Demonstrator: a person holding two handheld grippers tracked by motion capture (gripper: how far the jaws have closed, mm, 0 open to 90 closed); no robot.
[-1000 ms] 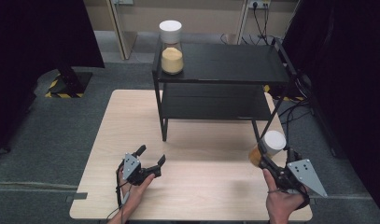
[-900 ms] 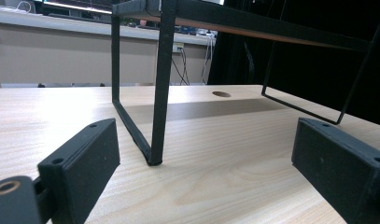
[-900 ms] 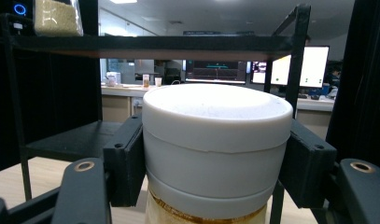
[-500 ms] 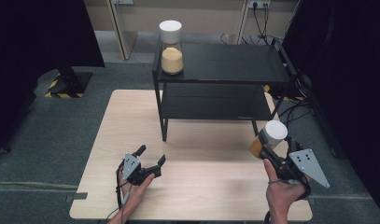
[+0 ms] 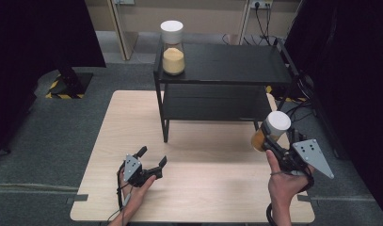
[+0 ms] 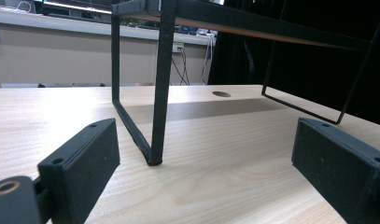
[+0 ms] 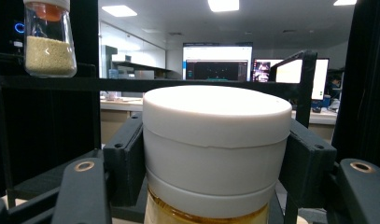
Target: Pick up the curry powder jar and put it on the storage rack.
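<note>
The right gripper (image 5: 270, 141) grips a jar (image 5: 271, 130) at the table's (image 5: 208, 183) right edge; the left gripper (image 5: 151, 157) is wide open and empty, near left.

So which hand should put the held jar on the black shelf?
Right: its tool already clamps the white-lidded jar beside the black metal shelf; the left tool sits open on the table.

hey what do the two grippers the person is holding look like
Both are black. The left gripper has two flat rectangular jaws with small screw holes, a small grey plate on top and a black cable trailing back. The right gripper bears a larger grey three-cornered plate dotted with holes. Forearms are bare, no sleeves visible.
</note>
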